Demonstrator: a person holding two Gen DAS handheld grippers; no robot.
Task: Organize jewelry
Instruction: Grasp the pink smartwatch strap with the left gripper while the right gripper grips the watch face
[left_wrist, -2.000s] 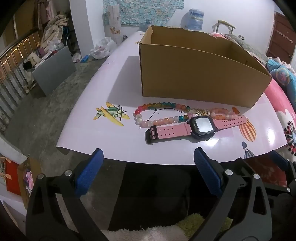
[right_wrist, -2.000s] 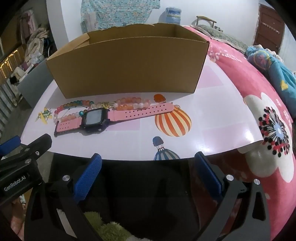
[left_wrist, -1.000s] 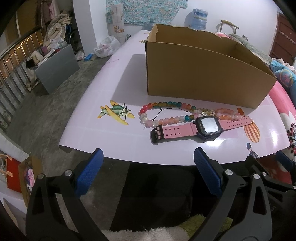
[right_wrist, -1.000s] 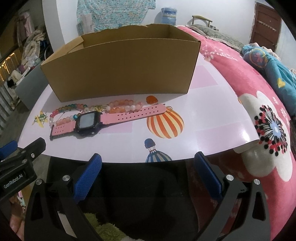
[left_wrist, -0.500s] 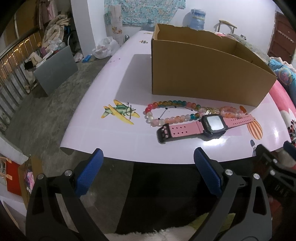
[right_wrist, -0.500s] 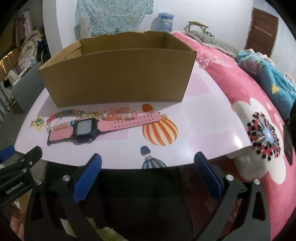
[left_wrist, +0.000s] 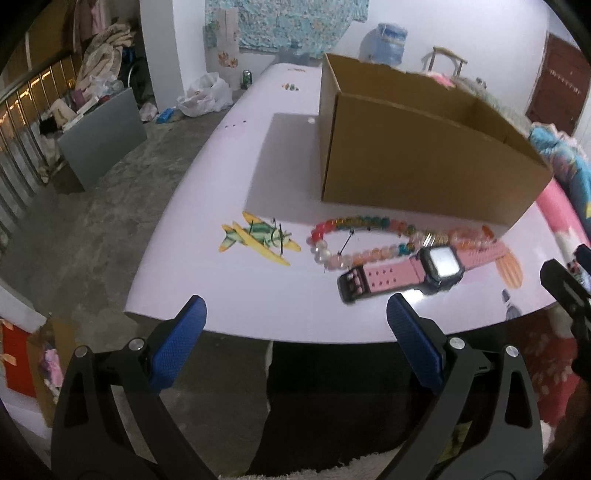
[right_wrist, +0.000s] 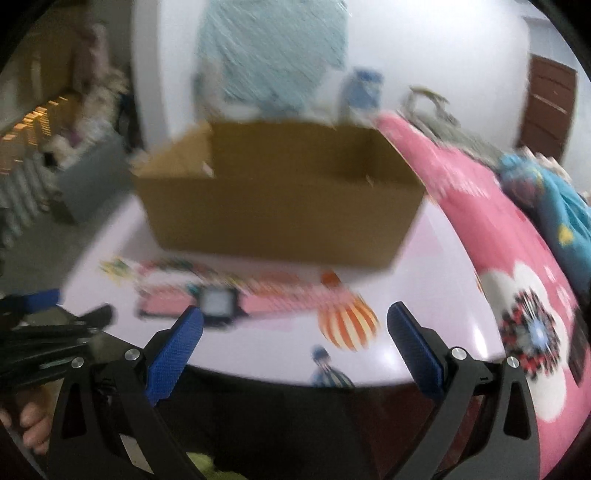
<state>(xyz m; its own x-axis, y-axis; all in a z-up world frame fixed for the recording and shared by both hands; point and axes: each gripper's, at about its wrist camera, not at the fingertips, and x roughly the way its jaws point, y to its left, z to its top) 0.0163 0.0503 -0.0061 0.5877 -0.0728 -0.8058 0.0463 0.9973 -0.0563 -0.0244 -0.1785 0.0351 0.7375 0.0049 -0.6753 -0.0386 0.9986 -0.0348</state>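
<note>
A pink watch (left_wrist: 421, 271) with a black case lies flat on the pale table (left_wrist: 258, 295), in front of an open cardboard box (left_wrist: 424, 173). A multicoloured bead bracelet (left_wrist: 354, 236) lies between watch and box, touching the watch. My left gripper (left_wrist: 295, 321) is open and empty, at the table's near edge, left of the watch. My right gripper (right_wrist: 295, 325) is open and empty, above the near edge. In the blurred right wrist view the watch (right_wrist: 221, 302) lies near its left finger, with the box (right_wrist: 280, 206) behind.
Airplane (left_wrist: 258, 240) and balloon (right_wrist: 349, 323) pictures are printed on the table top. A pink flowered blanket (right_wrist: 517, 295) lies to the right. A grey board (left_wrist: 99, 144) and clutter stand on the floor at left. The left gripper shows at the right wrist view's left edge (right_wrist: 44, 332).
Both grippers have moved forward toward the table edge; the left view has shifted left, so the watch sits further right. The right view is now motion-blurred. Both grippers stay open.
</note>
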